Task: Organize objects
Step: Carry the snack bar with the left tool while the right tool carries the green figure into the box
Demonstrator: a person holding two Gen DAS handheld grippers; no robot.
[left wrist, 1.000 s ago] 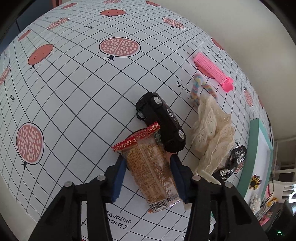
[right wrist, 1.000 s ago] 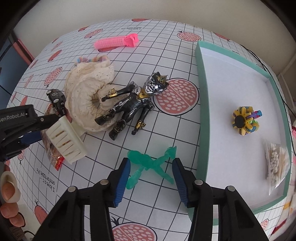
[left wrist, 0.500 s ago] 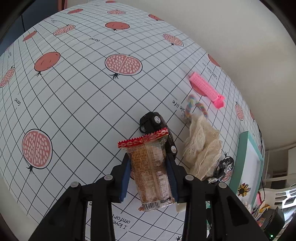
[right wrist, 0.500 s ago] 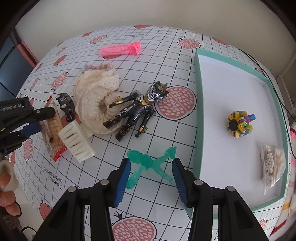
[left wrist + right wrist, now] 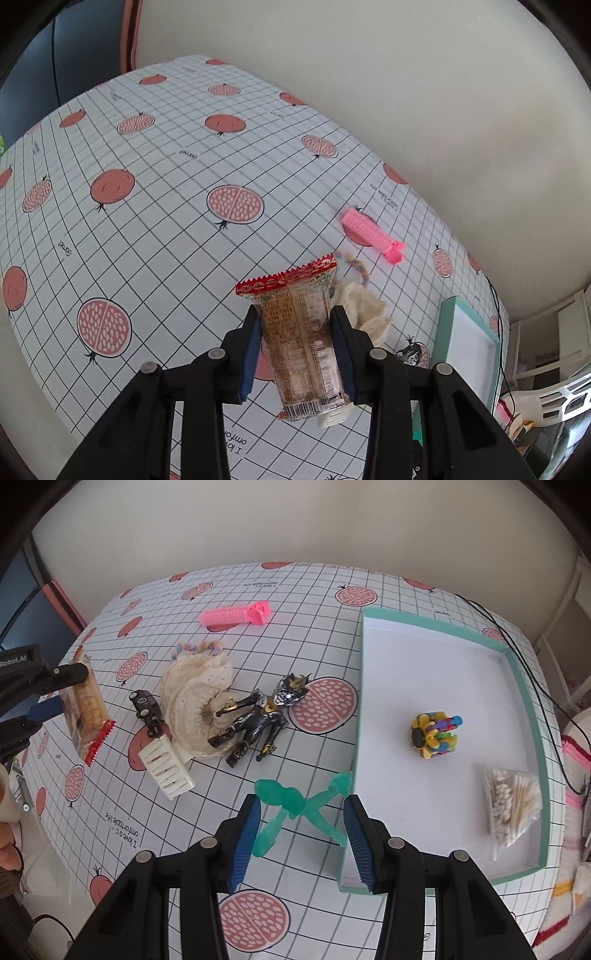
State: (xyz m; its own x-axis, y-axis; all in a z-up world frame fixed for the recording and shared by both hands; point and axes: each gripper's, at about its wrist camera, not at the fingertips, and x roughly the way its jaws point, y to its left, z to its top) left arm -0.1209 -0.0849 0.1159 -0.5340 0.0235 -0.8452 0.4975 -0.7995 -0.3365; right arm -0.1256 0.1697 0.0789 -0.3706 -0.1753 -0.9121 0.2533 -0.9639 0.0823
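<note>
Clear-wrapped snack pack (image 5: 301, 338), one, red crimped end up, was clamped between the blue pads of the left gripper (image 5: 297, 354) and held above the tablecloth (image 5: 147, 229). In the right wrist view, left to right on the cloth, were counted: one black toy car (image 5: 147, 709), one white slotted plastic piece (image 5: 167, 772), one cream lace cloth (image 5: 195, 705), one pastel hair tie (image 5: 197, 648) behind it, one pink hair roller (image 5: 236, 614), one black-and-silver action figure (image 5: 258, 720), one green plastic figure (image 5: 299, 806). The right gripper (image 5: 303, 840) was held open, empty, jaws either side of the green figure. The teal-rimmed tray (image 5: 436, 626) at right was seen to hold one multicoloured block toy (image 5: 436, 735) and one bag of cotton swabs (image 5: 511, 806).
</note>
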